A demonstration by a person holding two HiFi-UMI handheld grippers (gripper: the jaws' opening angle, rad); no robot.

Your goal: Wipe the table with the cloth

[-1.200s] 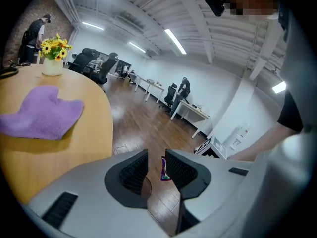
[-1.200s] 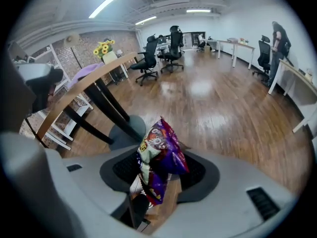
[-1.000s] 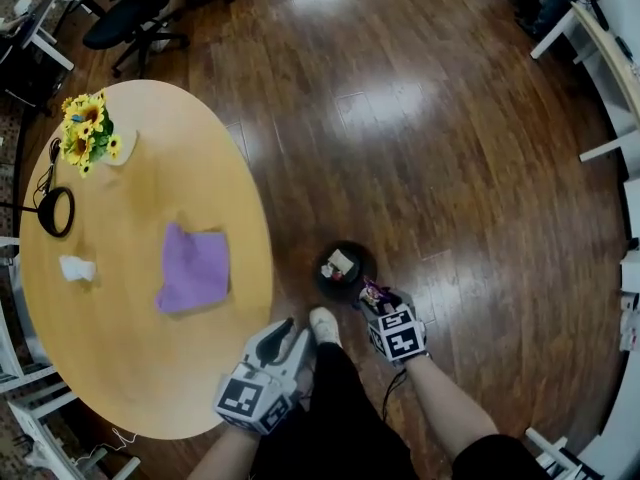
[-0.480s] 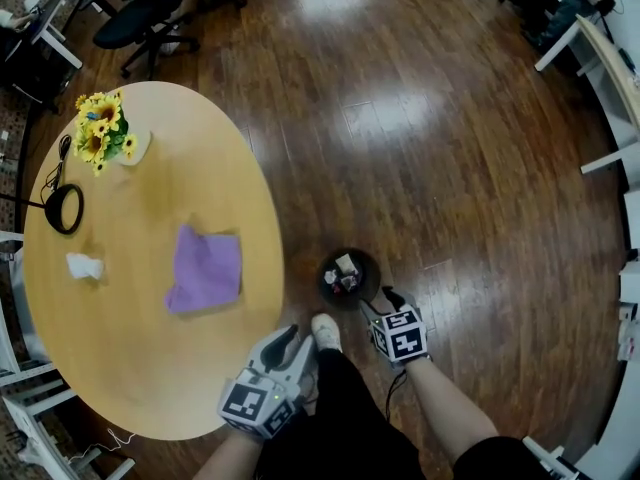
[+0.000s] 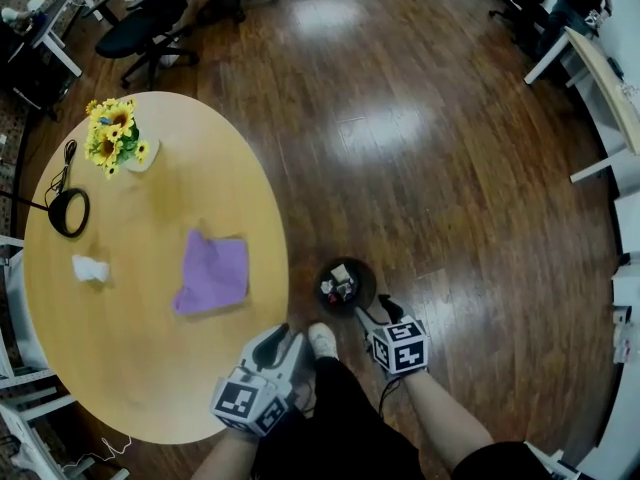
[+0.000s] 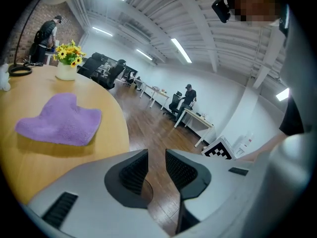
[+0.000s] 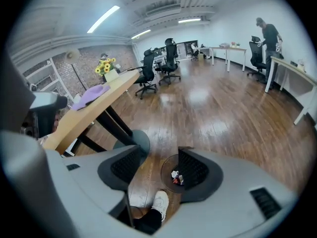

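Pointing slightly downward: left hand-held gripper (image 5: 289, 334).

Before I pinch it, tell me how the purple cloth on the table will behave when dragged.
The purple cloth lies rumpled and uneven, so it will likely sag limply from one pinch. Its fuzzy pile probably drags on the smooth table, bunching rather than sliding flat.

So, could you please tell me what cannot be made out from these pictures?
- Bin on the floor: its contents are too small to name in the head view.
- White crumpled thing on the table: too small to identify in the head view, and cut off by the left edge in the left gripper view.
- Black ring: too small to identify in the head view.
- Tabletop under the purple cloth: covered by the cloth in every view.
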